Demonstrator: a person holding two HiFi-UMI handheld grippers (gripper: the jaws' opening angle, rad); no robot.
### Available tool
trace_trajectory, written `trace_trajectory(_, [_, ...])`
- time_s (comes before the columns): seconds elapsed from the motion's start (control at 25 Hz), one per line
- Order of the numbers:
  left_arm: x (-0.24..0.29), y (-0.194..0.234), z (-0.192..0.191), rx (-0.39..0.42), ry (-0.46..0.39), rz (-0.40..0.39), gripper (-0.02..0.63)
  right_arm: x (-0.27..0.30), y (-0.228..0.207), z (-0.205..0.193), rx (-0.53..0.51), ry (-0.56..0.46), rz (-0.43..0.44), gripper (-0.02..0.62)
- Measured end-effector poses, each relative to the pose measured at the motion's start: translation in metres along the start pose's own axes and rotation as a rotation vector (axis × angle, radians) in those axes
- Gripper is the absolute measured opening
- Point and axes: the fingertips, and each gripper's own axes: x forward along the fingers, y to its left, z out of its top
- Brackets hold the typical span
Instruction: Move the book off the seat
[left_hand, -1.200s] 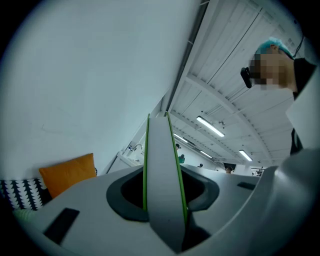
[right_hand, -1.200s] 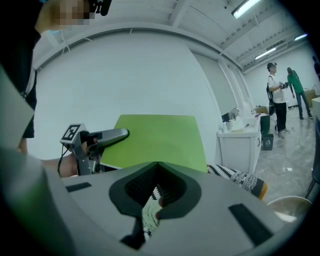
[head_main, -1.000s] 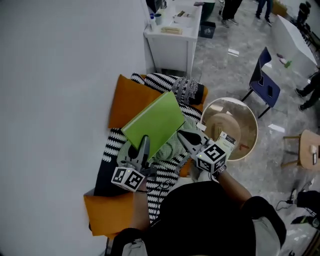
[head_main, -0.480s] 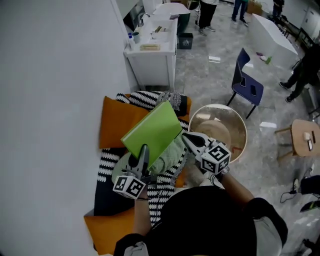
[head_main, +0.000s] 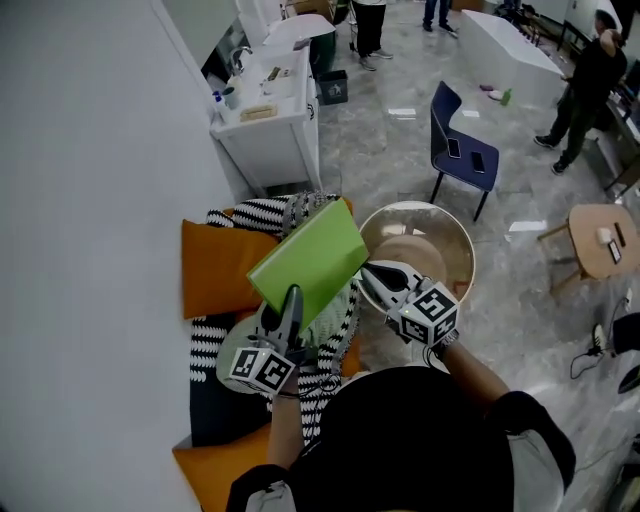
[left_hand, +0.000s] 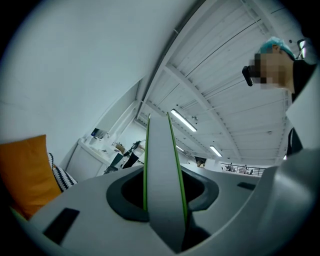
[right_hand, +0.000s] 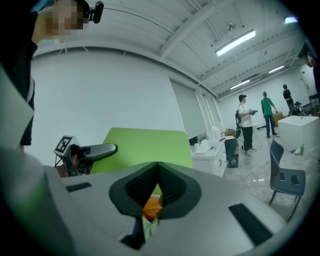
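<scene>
The book (head_main: 305, 262) is up off the seat (head_main: 212, 270) now, tilted in mid-air. Over the last second it has drifted from above the striped throw (head_main: 205, 335) toward the round bench (head_main: 458, 238) at centre frame, its far corner now over that rim. The left tool (head_main: 291, 298) is clenched on the book's lower edge. The right tool (head_main: 372, 276) rides just beside the book, jaws pressed together on nothing. I'd say the lift is done and only the set-down remains. Beyond: orange cushions against the pale wall (head_main: 90, 200), a white bench (head_main: 265, 110) upper left, a blue chair (head_main: 462, 150) on the glossy floor (head_main: 400, 130).
</scene>
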Motion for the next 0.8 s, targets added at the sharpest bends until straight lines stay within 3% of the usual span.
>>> trace_trajectory(0.4, [0.058, -0.125, -0.080, 0.006, 0.086, -0.097, 0.149, -0.145, -0.081, 0.007, 0.025, -0.055, -0.129, 0.015])
trace_trajectory(0.8, [0.117, -0.261, -0.189, -0.019, 0.199, -0.248, 0.149, -0.314, -0.155, -0.006, 0.024, -0.094, -0.313, 0.015])
